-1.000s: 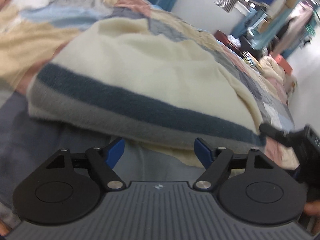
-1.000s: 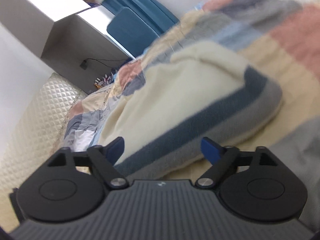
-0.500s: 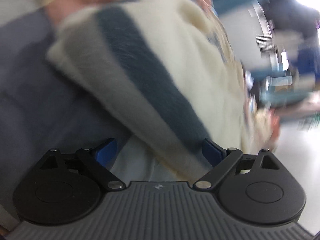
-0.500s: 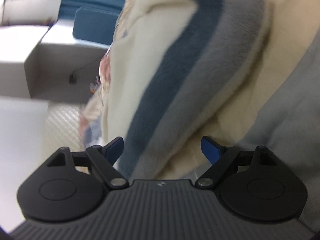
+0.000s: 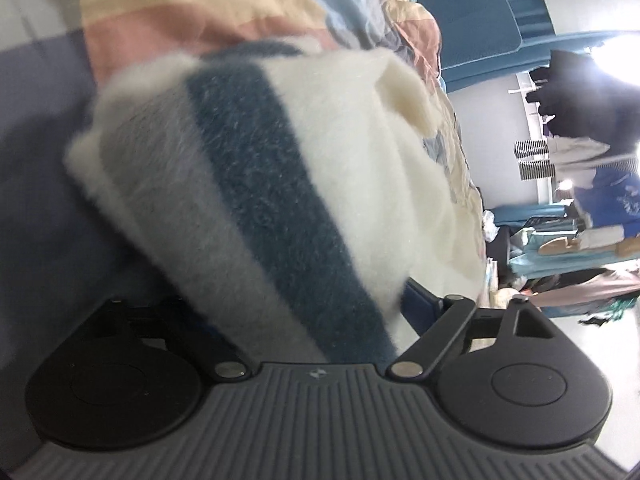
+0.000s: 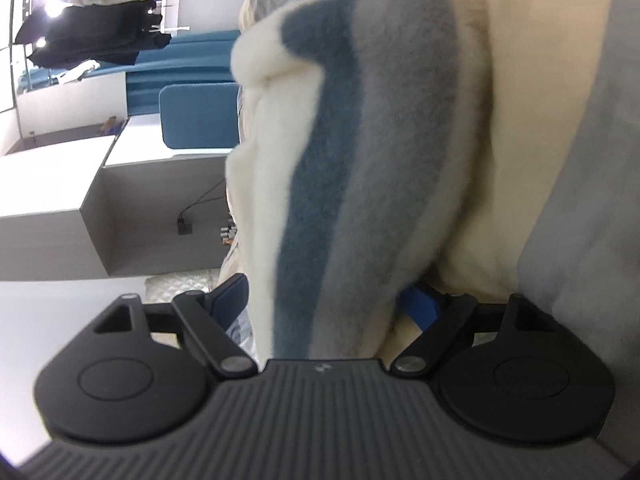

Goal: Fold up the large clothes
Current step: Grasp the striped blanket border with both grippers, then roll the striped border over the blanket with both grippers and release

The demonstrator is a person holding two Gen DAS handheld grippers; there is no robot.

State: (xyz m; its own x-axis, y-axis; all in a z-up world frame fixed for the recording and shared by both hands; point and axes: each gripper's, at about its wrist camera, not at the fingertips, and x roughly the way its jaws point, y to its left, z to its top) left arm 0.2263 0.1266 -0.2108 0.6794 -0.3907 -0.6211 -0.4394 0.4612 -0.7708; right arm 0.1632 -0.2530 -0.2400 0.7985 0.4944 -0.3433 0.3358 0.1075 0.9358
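The fluffy cream fleece garment with a dark blue stripe and a grey stripe [image 5: 280, 200] lies bunched on the pastel patchwork bedspread [image 5: 192, 8], its striped edge running between the fingers of both tools. The left gripper [image 5: 304, 300] has its jaws closing, wide apart, with the striped hem filling the gap; its near-side finger is hidden behind the fleece. The right gripper [image 6: 324, 300] also has its jaws closing, blue pads [image 6: 420, 306] spread either side of the fleece. Beyond the garment stands a grey desk [image 6: 120, 208]
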